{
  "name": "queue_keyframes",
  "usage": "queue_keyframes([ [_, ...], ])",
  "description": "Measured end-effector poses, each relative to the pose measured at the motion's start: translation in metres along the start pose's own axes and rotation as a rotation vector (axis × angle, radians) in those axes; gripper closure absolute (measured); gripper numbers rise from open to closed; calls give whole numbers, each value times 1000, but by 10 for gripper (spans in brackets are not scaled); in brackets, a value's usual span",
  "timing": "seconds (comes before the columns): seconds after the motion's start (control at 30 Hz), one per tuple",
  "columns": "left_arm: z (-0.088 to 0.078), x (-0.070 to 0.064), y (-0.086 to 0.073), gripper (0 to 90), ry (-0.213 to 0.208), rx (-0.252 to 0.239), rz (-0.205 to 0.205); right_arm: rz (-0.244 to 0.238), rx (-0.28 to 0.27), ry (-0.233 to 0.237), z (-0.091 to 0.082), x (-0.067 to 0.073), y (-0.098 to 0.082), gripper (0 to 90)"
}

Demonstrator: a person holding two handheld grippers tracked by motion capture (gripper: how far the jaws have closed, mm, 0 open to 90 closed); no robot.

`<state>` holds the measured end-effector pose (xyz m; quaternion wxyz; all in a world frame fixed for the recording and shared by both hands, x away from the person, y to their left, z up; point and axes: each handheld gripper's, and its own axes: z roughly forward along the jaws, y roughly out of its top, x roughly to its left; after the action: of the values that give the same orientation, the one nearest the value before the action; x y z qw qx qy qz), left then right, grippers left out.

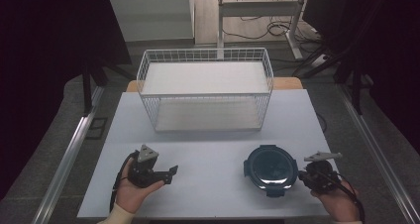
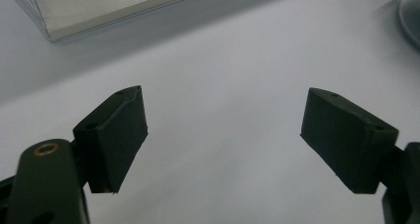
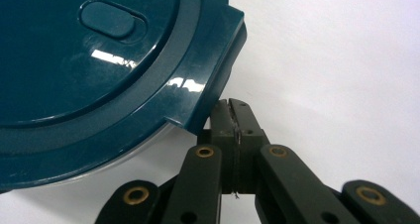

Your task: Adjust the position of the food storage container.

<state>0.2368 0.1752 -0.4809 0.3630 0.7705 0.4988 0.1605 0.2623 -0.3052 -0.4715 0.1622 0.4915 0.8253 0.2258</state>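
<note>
A round container with a dark teal lid [image 1: 271, 168] sits on the white table [image 1: 208, 189] at the front right. My right gripper [image 1: 301, 176] is at its right edge, held by a hand. In the right gripper view the lid [image 3: 89, 75] looms close, and my right gripper [image 3: 235, 107] has its jaws pressed together with the tips right at the lid's rim tab; nothing shows between them. My left gripper [image 1: 171, 174] rests at the front left in a hand. Its jaws stand wide apart over bare table [image 2: 223, 135].
A white wire basket [image 1: 208, 112] with a flat upper shelf stands at the back middle of the table; its base edge [image 2: 99, 6] shows in the left gripper view. The container's edge [image 2: 411, 16] is at that view's far right. Metal rails flank the table.
</note>
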Motion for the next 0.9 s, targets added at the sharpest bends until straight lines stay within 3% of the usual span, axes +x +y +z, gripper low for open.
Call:
queue_keyframes([
  [0.4,-4,5,2,177,0,-15,-11,-85,27,32,20,36,28,895],
  [0.9,-9,9,2,177,0,-30,-24,-139,47,61,43,70,63,895],
])
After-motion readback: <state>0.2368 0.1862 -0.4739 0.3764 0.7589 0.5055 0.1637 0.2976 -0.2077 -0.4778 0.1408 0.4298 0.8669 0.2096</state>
